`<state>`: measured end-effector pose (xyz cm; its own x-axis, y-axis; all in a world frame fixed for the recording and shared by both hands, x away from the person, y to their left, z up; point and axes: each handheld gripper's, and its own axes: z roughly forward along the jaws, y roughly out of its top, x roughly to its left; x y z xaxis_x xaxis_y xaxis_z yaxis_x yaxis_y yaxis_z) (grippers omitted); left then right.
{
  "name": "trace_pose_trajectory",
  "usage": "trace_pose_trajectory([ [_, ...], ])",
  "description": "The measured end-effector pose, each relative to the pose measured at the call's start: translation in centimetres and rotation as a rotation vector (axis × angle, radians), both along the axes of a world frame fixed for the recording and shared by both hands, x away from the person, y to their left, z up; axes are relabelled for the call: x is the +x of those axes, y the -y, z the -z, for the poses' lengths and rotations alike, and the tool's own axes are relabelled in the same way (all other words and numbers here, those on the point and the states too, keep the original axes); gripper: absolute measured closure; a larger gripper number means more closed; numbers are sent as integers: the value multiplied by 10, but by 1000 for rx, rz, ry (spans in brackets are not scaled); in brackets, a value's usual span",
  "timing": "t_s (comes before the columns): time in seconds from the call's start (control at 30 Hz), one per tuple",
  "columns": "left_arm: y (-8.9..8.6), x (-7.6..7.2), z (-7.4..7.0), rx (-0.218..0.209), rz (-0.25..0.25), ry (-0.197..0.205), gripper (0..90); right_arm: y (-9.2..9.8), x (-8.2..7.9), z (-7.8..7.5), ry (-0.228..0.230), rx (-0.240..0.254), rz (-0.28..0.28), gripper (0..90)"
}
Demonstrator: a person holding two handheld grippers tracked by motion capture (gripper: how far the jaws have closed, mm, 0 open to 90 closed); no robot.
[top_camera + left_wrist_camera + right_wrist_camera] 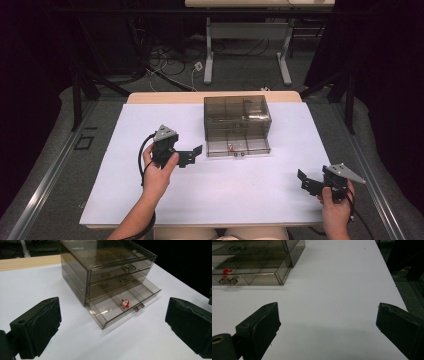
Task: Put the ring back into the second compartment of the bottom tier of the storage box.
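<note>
High view: we see a smoky clear drawer box (237, 119) at the middle of the white surface (150, 200), its bottom drawer (238, 146) pulled out toward the person, with a small red figure (231, 147) inside. The left gripper (194, 153) sits just left of the drawer, fingers spread and holding nothing. The right gripper (302, 181) rests near the surface's right front corner, well apart from the box, fingers likewise spread.

Left gripper view: we look between the two black fingers (40, 325), set wide apart, at the box (100, 262). The red figure (125, 303) lies in a middle compartment of the open drawer (117, 307), just behind its handle (139, 307).

Right gripper view: the fingers (260, 327) stand wide apart over bare surface (332, 290); the drawer (249, 277) with the figure (226, 272) lies at upper left.
</note>
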<state>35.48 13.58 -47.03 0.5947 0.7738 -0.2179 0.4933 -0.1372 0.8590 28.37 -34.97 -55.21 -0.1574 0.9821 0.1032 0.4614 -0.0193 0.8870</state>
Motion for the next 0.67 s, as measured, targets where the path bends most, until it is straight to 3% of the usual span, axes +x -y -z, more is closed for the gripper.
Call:
trace_pose_trajectory([
  [0.17, -21, -10, 6, 11, -15, 24, 5, 0, -1, -1, 0, 1, 2, 44],
  [0.33, -44, -21, 16, -8, -48, 22, 5, -1, -2, -1, 1, -2, 4, 44],
  [0.37, -49, -23, 17, 9, -48, 29, 5, 0, -2, -1, 0, -2, 2, 44],
  [0.4, -53, -25, 19, 5, -55, 27, 5, -2, 0, 2, 47, 6, 23, 44],
  [0.43, -57, -27, 21, 2, -61, 27, 5, -1, -4, -3, -18, -13, 1, 44],
  [0.6, -76, -36, 33, -19, -99, 19, 5, -2, -4, -2, -2, -10, 2, 44],
  [0.67, -83, -39, 38, -7, -104, 14, 5, -2, -4, -2, 3, -13, 1, 44],
])
